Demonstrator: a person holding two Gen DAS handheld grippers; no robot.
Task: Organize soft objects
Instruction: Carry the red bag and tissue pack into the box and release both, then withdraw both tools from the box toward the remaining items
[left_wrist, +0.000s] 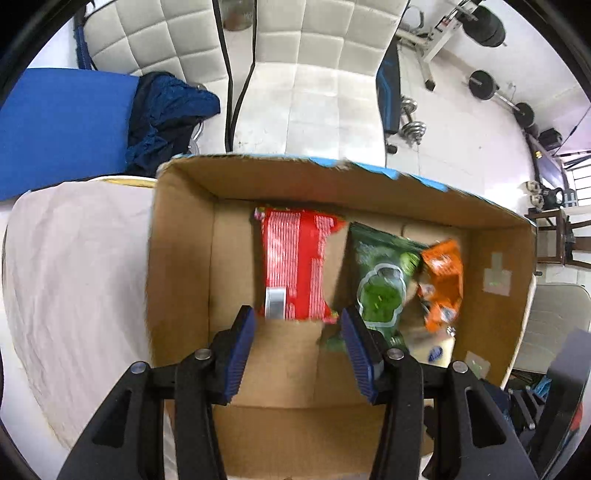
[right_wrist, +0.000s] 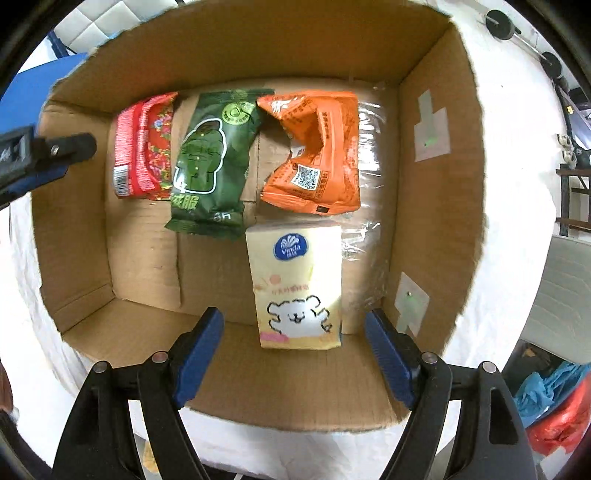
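An open cardboard box stands on a white-covered surface, and four soft packs lie on its floor. Seen from the right wrist, the right hand-held gripper hangs over the near edge with its blue pads spread wide and nothing between them; the cream tissue pack with a cartoon dog lies just ahead, between the lines of the two fingers but untouched. Beyond it, in a row by the far wall, are a red packet, a green packet and a crumpled orange packet. The left hand-held gripper is likewise open and empty, poised above the red packet's near end. Only the right view shows the whole tissue pack; in the left view just a corner appears behind a finger. The left view alone shows white quilted chairs, a blue cloth and barbell weights on the floor.
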